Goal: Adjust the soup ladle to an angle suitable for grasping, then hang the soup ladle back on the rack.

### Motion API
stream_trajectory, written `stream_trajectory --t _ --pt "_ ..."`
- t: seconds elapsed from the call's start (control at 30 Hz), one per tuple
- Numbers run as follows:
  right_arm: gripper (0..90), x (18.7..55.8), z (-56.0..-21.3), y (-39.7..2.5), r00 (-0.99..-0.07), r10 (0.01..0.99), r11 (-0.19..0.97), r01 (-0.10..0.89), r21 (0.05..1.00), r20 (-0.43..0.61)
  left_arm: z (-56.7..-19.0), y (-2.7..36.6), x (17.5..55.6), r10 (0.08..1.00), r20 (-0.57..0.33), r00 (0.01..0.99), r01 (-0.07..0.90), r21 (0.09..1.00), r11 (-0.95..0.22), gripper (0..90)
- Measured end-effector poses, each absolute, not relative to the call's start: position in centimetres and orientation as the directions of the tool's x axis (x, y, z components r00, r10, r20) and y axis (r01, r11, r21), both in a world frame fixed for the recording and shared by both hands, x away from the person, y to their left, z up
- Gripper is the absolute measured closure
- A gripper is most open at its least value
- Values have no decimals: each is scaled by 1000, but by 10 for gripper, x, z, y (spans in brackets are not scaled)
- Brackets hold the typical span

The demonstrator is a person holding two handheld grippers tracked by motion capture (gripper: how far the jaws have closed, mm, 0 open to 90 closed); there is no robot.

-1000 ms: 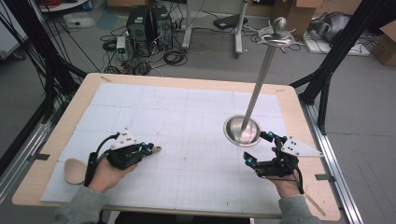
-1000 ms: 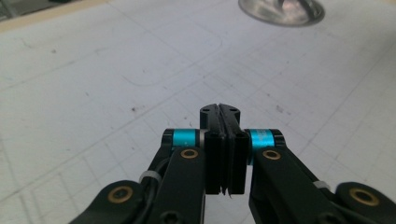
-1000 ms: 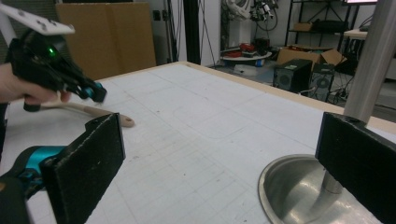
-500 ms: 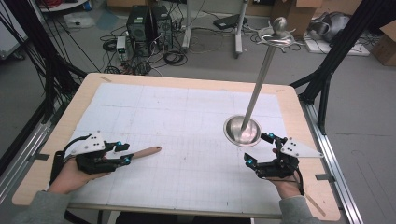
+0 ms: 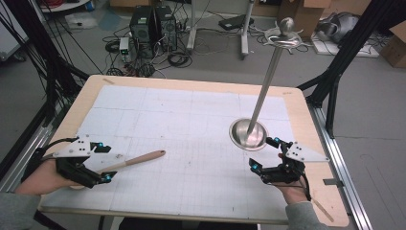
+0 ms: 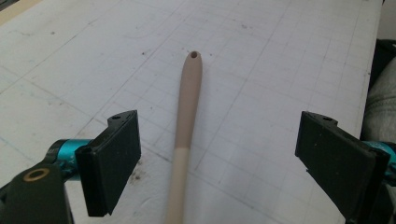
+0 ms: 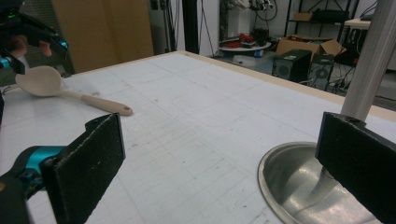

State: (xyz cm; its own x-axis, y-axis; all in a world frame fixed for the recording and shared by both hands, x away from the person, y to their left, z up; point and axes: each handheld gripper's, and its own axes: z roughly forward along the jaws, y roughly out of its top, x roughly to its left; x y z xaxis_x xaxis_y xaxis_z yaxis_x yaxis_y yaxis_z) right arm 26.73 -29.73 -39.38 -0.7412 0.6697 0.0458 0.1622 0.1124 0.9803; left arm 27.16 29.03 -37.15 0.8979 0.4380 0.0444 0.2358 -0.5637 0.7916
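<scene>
Left claw (image 6: 218, 158) gapes wide around the spoon (image 6: 187, 112) handle.

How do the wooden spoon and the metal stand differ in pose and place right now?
The wooden spoon lies flat on the table's left side; the metal stand stands upright on the right, its pole rising from a round dished base. The spoon is matte tan, the stand shiny silver. The spoon's handle lies between the open left tongs; the stand sits just ahead of the open right tongs. Neither is gripped.

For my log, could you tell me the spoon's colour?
Beige; the spoon shows best in the left gripper view.
</scene>
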Motion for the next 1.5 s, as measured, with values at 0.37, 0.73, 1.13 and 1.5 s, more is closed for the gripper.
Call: stream_trajectory --t 0.37,0.73,1.13,1.5 --pt "1 266 -396 -295 -743 668 126 173 977 45 -375 302 281 414 68 908 248 710 -660 156" --pt "1 264 -396 -299 -738 673 124 176 977 48 -387 297 298 432 23 902 322 631 -706 229" --pt "1 259 -396 -305 -730 682 120 180 976 51 -407 289 308 415 29 909 345 505 -791 305" --pt "1 257 -396 -307 -726 686 118 185 976 54 -415 290 310 400 47 915 348 408 -844 483"
